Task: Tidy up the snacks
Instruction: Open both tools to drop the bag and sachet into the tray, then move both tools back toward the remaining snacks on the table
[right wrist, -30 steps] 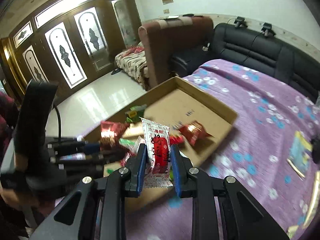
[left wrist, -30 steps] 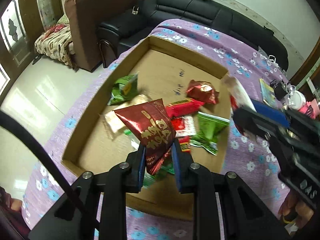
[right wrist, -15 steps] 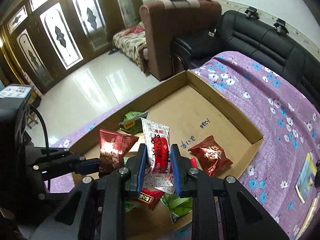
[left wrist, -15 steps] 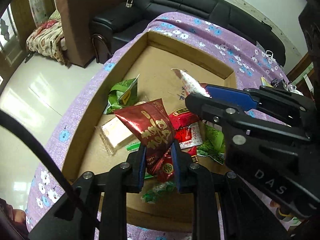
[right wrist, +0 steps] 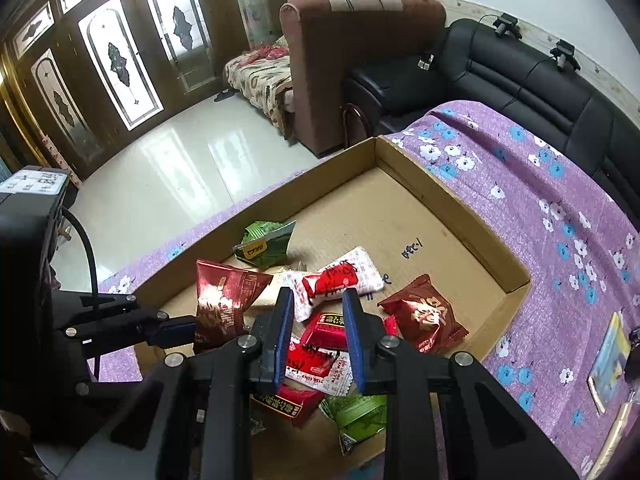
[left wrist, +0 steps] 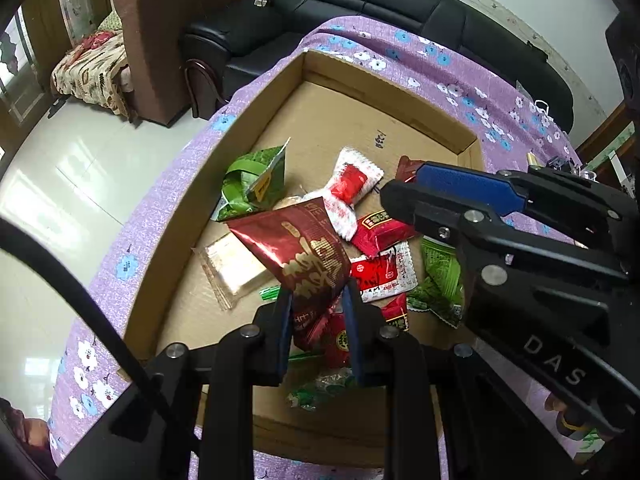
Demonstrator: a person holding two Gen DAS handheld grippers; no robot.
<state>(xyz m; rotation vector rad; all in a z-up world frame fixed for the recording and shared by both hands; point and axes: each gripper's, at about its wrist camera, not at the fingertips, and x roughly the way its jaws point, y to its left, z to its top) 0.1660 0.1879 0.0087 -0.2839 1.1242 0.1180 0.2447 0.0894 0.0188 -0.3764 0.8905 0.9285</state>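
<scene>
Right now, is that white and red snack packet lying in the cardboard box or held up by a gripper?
Lying in the cardboard box. The white and red packet rests on the floor beyond the right gripper, whose pads are empty.

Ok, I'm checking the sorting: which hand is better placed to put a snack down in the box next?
Left: its tongs grip the dark red packet just above the box.

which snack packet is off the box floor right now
The dark red foil packet with gold lettering: pinched in the left gripper, it hangs above the others lying in the cardboard box.
</scene>
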